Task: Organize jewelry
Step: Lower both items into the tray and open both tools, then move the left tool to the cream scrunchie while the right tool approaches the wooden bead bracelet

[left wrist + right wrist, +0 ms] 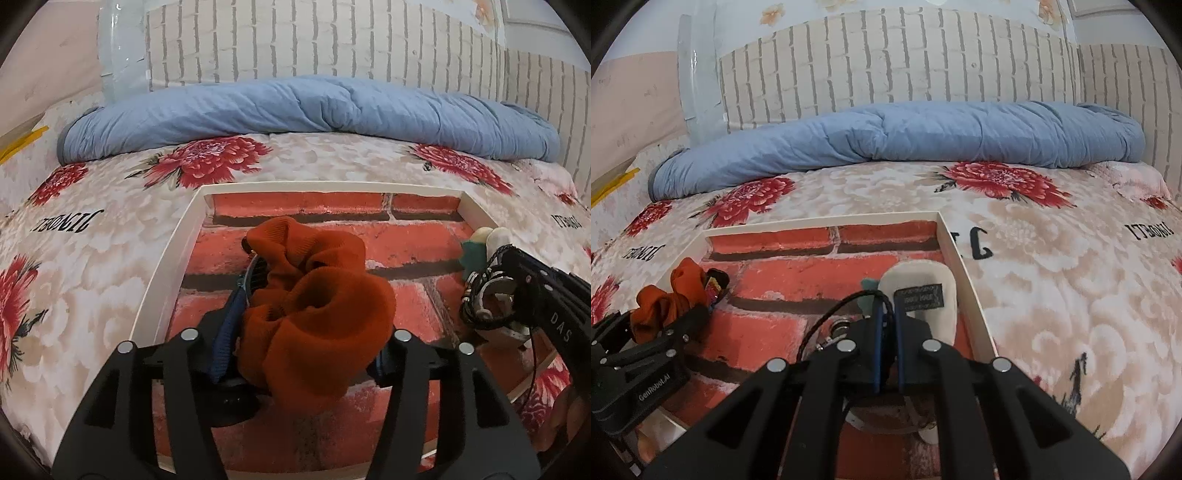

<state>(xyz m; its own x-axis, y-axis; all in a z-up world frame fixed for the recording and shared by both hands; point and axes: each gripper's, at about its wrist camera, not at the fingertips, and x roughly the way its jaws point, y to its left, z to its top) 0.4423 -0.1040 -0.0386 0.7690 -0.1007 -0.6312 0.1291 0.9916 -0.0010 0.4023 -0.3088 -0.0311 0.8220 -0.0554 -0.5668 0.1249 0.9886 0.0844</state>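
Observation:
An orange scrunchie (314, 314) lies on the brick-patterned floor of a white-rimmed tray (166, 280). My left gripper (310, 328) is open around it, with its blue pads (225, 332) at either side of the cloth. A dark clip (253, 273) peeks out behind the scrunchie. My right gripper (888, 310) is shut on a black cord bracelet (831, 314) with silver beads, low over the tray's right side. From the left wrist view this bracelet (484, 299) hangs bunched at the right gripper (513, 284). The scrunchie (676, 291) also shows at the tray's left.
A white felt piece with a black label (919, 291) and a teal bit (868, 284) lie by the tray's right wall (964, 280). The tray sits on a floral bedspread (1052, 295). A rolled blue quilt (905, 136) lies along the far brick-patterned wall.

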